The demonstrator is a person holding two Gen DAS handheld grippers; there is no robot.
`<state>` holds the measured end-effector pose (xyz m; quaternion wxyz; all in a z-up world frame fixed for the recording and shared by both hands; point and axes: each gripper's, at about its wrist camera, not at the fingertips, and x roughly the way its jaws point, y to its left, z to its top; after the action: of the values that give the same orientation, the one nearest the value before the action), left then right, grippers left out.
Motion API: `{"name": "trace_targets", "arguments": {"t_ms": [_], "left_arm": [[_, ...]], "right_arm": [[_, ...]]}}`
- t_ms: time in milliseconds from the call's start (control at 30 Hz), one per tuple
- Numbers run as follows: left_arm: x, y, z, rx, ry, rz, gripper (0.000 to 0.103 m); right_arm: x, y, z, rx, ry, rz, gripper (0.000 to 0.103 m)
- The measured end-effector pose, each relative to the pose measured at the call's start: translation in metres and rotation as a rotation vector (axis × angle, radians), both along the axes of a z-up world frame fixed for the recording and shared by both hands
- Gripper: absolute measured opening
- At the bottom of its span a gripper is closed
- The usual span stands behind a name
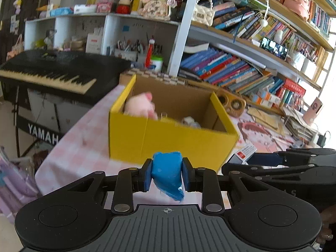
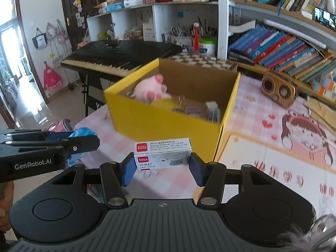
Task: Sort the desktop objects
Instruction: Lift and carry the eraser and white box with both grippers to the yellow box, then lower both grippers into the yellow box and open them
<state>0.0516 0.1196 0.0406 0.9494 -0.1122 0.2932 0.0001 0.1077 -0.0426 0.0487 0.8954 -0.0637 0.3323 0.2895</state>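
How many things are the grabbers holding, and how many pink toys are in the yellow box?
Blue packet in the left gripper: 1
Staple box in the right gripper: 1
Pink plush toy in the yellow box: 1
Total: 3
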Motion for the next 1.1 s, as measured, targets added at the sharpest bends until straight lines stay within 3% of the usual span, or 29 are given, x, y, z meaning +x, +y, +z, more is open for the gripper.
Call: {"name": "trace_targets", "arguments": {"t_ms": [333, 733, 933, 1100], "left_arm": [[0.061, -0.011, 0.019, 0.052, -0.066, 0.030, 0.027], [0.144, -0.010, 0.015, 0.122, -0.016, 0.025, 0.027], [0.189, -0.012, 0.004, 0.147, 0.033, -0.008, 0.027], [0.228, -0.017, -0.008, 0.169, 0.123, -0.055, 0.027]], "right_arm": [[0.063, -0.003, 0.013, 0.034, -0.046, 0.045, 0.051], [0.142, 0.010, -0.002, 0.007, -0.059, 0.135, 0.051], [0.181, 0.034, -0.013, -0.130, -0.087, 0.224, 0.051], [0.207, 0.057, -0.031, -0.281, -0.107, 0.332, 0.052]]}}
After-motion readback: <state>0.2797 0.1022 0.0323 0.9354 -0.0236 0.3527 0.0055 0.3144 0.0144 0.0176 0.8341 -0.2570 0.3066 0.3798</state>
